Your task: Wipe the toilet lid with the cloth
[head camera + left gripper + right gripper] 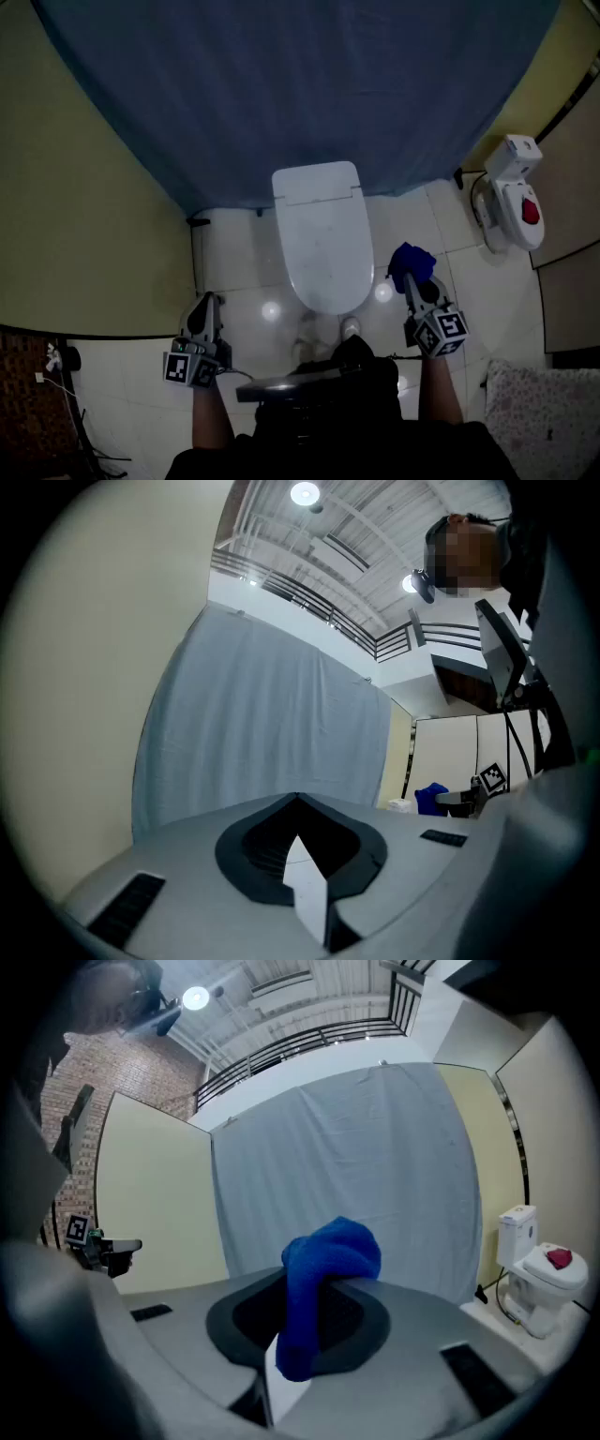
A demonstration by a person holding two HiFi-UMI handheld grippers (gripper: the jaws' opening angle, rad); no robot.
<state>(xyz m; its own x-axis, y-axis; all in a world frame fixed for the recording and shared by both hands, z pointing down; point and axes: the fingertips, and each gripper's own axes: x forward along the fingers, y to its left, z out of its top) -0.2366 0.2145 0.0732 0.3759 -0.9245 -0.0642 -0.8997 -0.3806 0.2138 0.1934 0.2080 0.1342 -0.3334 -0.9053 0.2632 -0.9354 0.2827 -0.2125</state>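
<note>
A white toilet with its lid (325, 244) down stands against the blue curtain in the head view. To the right of the bowl my right gripper (410, 278) is held up, shut on a blue cloth (411, 262) that bunches over its tips; in the right gripper view the blue cloth (319, 1283) droops between the jaws. My left gripper (204, 314) hangs left of the bowl, off the toilet, with its jaws closed and nothing in them. Only the curtain and a wall lie ahead of the left gripper (298, 841) in its own view.
A second small white toilet (514, 192) with a red object on it stands at the far right by a partition. Yellow walls flank the blue curtain (300, 84). Cables lie on the floor at the lower left (66, 422). The person's shoe (351, 328) sits before the bowl.
</note>
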